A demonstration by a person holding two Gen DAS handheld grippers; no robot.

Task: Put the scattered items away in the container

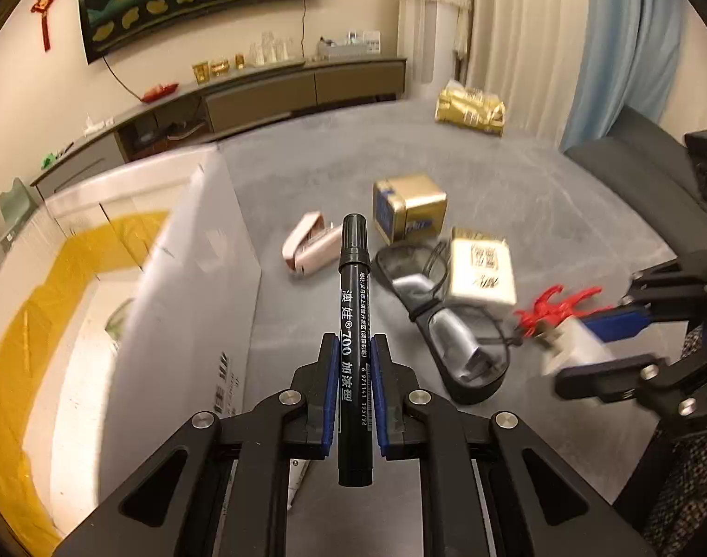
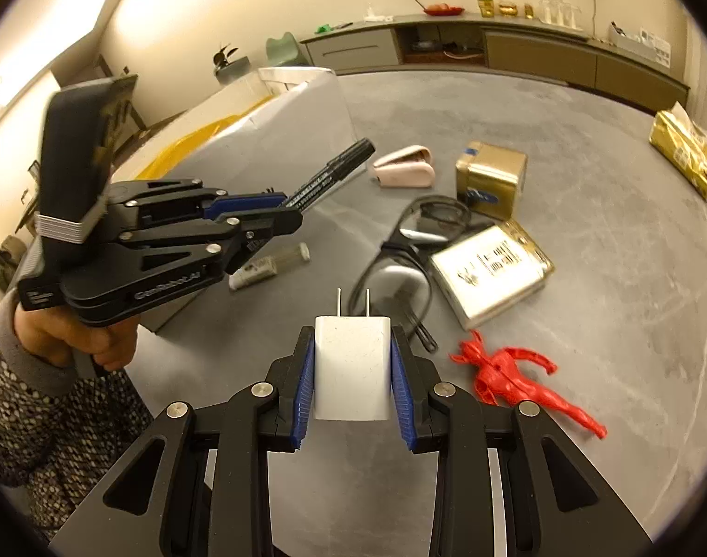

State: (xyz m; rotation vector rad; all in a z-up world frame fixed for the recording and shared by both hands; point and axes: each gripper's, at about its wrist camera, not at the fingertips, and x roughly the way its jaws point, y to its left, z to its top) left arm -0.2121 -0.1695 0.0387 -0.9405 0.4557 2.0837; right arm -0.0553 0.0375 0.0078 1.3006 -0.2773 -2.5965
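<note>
The grey matte surface [image 1: 515,176] carries the scatter, and at its left edge stands the large white cardboard box lined with yellow plastic [image 1: 74,288], the container for this tidy-up. The left claw [image 1: 353,371] is clenched on a black marker pen with white lettering [image 1: 353,315], held clear of the surface just right of the box wall. The right claw [image 2: 353,371] is clamped on a white 2-pin plug adapter [image 2: 352,366], lifted above the near middle of the surface.

Both loads look ready for dropping. To do it well, I judge each claw should travel left over the box wall, clear the rim, and release only once above the yellow lining; the marker sticks out far forward, so its tip needs room.

Still lying on the surface are black-framed glasses [image 2: 409,241], a cream-and-gold flat packet [image 2: 488,274], a gold square tin [image 2: 490,178], a pink stapler-shaped item [image 2: 404,171] and a red plastic figurine [image 2: 515,378].

Only the right wrist view shows a small clear tube [image 2: 269,267] beneath the left claw, and the hand [image 2: 84,339] gripping that tool. Only the left wrist view shows the box's interior.
</note>
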